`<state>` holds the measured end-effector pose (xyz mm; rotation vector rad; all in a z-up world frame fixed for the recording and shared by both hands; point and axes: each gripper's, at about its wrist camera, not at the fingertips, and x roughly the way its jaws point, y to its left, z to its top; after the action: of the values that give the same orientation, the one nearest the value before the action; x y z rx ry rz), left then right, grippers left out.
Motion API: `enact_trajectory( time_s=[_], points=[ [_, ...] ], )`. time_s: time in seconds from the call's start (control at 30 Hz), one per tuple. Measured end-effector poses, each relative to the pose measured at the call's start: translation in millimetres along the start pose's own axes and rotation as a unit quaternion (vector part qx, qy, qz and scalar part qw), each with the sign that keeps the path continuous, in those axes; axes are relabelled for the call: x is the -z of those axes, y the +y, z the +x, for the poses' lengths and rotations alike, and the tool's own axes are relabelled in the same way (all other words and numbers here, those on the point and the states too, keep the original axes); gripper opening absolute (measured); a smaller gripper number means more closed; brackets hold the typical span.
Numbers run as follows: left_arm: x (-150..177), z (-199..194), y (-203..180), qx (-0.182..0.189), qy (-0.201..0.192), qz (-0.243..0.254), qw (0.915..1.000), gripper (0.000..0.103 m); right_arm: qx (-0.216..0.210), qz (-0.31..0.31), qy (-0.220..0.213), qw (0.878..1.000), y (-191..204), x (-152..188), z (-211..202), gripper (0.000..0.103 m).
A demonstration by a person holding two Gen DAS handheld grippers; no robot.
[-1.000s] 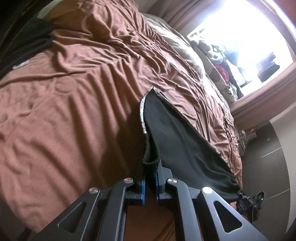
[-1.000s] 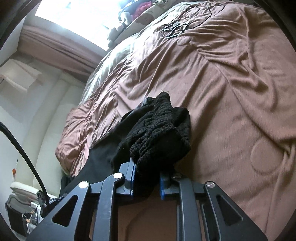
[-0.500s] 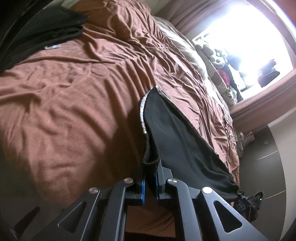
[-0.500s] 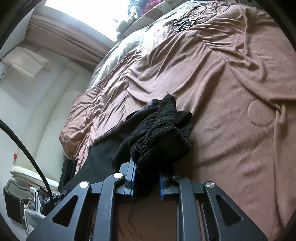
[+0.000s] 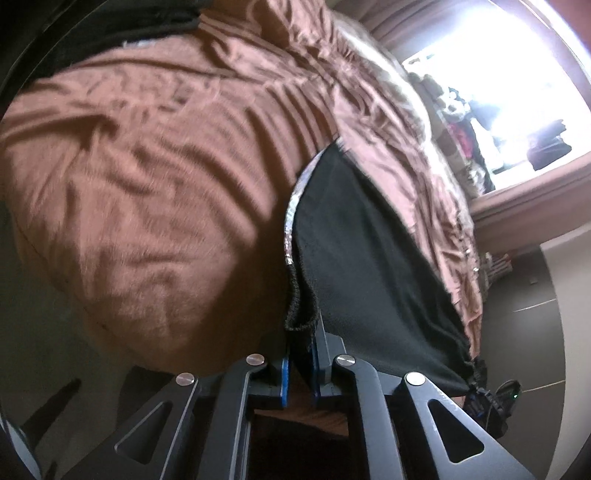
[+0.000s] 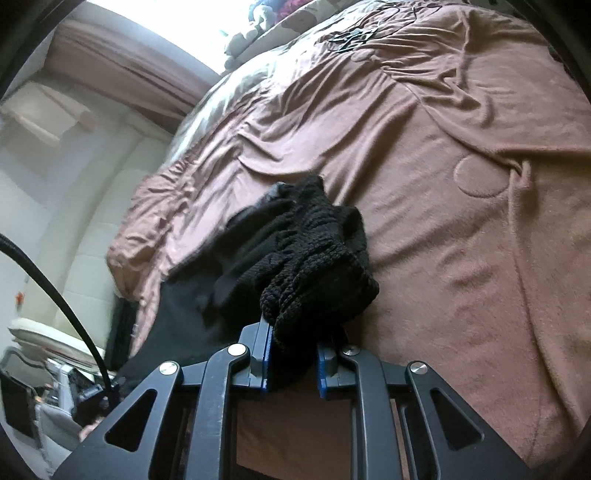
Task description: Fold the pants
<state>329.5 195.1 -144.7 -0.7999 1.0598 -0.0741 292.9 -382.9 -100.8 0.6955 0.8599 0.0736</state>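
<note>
The black pants hang stretched between my two grippers above a bed with a brown blanket. My left gripper is shut on a knitted edge of the pants, beside a silvery trim strip. In the right wrist view my right gripper is shut on a bunched, knitted black part of the pants. The rest of the cloth trails down to the left. The far end of the pants reaches the other gripper at the lower right of the left wrist view.
The brown blanket is wrinkled and covers the bed. Another dark garment lies at the bed's far corner. A bright window with clutter on its sill lies beyond the bed. A black cable hangs at the left.
Both grippers have drawn back from the bed with the pants still held. The bed's edge and corner now show in the left wrist view, which is blurred by motion.
</note>
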Motion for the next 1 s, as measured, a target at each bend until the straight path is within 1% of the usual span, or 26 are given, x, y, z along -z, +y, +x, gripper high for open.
enact_trajectory(
  time_s=[0.03,0.07,0.1,0.13,0.17,0.23,0.27,0.37,0.5,0.67,0.83,1.0],
  points=[
    [0,3,3,-0.009,0.004,0.001,1.0,0.012,0.013,0.001,0.008,1.0,0,2,4,0.017],
    [0,4,4,-0.02,0.004,0.006,0.9998,0.014,0.019,0.002,0.012,1.0,-2,4,5,0.022],
    [-1,4,4,-0.033,0.004,0.014,0.9993,0.018,0.028,-0.001,0.015,1.0,-2,5,5,0.025],
    [-2,4,6,-0.046,0.005,0.022,0.9987,0.03,0.041,-0.01,0.013,0.999,0,6,3,0.036],
    [-4,2,7,-0.053,0.002,0.025,0.9983,0.042,0.054,-0.017,0.009,0.998,1,7,0,0.051],
    [-10,-5,9,-0.062,-0.013,0.032,0.9975,0.053,0.07,-0.029,-0.01,0.997,4,6,-12,0.062],
    [-14,-8,10,-0.068,-0.017,0.036,0.9969,0.055,0.072,-0.034,-0.016,0.997,7,6,-17,0.062],
    [-27,-9,8,-0.069,-0.022,0.042,0.9965,0.055,0.075,-0.044,-0.028,0.996,13,0,-27,0.062],
    [-42,-3,-7,-0.066,-0.024,0.068,0.9951,0.055,0.071,-0.061,-0.026,0.995,21,-6,-29,0.062],
    [-60,13,-19,-0.068,-0.02,0.088,0.9935,0.055,0.086,-0.082,-0.016,0.993,30,-24,-8,0.062],
    [-82,33,-32,-0.066,-0.009,0.112,0.9915,0.055,0.105,-0.098,0.002,0.99,41,-43,23,0.062],
    [-104,47,-40,-0.069,-0.007,0.132,0.9888,0.055,0.116,-0.111,0.024,0.987,48,-56,52,0.062]
  ],
)
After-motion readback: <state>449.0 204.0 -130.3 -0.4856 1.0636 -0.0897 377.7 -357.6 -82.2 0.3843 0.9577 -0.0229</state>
